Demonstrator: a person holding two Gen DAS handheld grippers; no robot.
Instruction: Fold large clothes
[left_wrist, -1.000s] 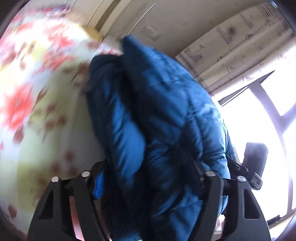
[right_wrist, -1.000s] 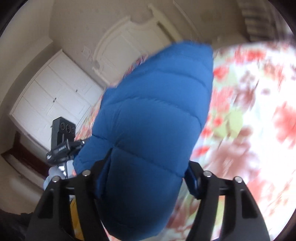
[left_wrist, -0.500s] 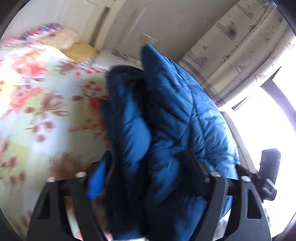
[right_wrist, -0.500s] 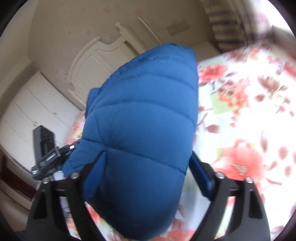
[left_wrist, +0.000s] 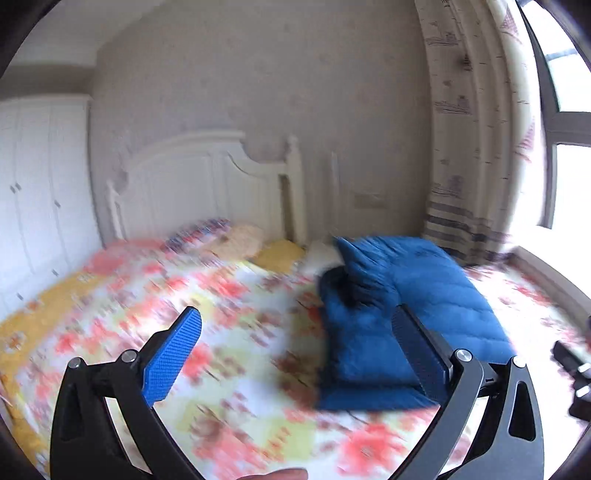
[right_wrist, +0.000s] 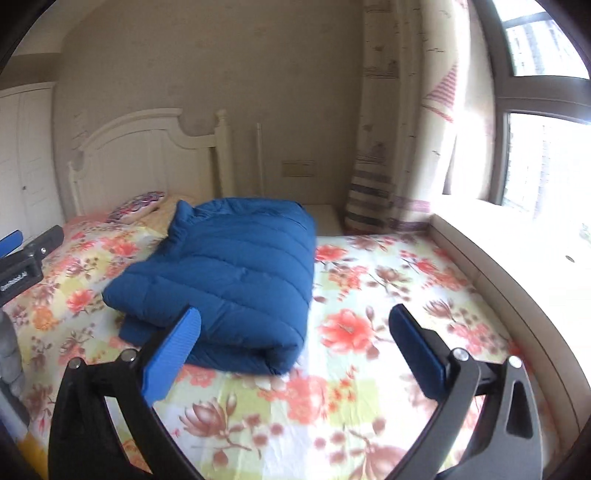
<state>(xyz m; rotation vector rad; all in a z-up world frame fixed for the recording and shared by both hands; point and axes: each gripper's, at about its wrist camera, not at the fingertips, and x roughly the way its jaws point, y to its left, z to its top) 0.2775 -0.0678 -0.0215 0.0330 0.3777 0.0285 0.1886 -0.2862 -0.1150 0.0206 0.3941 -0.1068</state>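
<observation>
**Jaws spread, jacket released**

Both grippers' jaws have just been opening and stand wide, nothing between them. Beyond the left gripper (left_wrist: 295, 350) and right gripper (right_wrist: 295, 347), the floral bedspread (right_wrist: 369, 295) bears the folded blue puffer jacket (right_wrist: 236, 273). Folding looks finished; next, withdraw clear.

Folded blue jacket (left_wrist: 399, 314) on floral bedspread (left_wrist: 221, 332), beyond wide-spread, empty left tongs (left_wrist: 295, 325).

Bright daylight from the window (right_wrist: 535, 147) (glare at right) — motion blur, fisheye-bent dark edges.
</observation>
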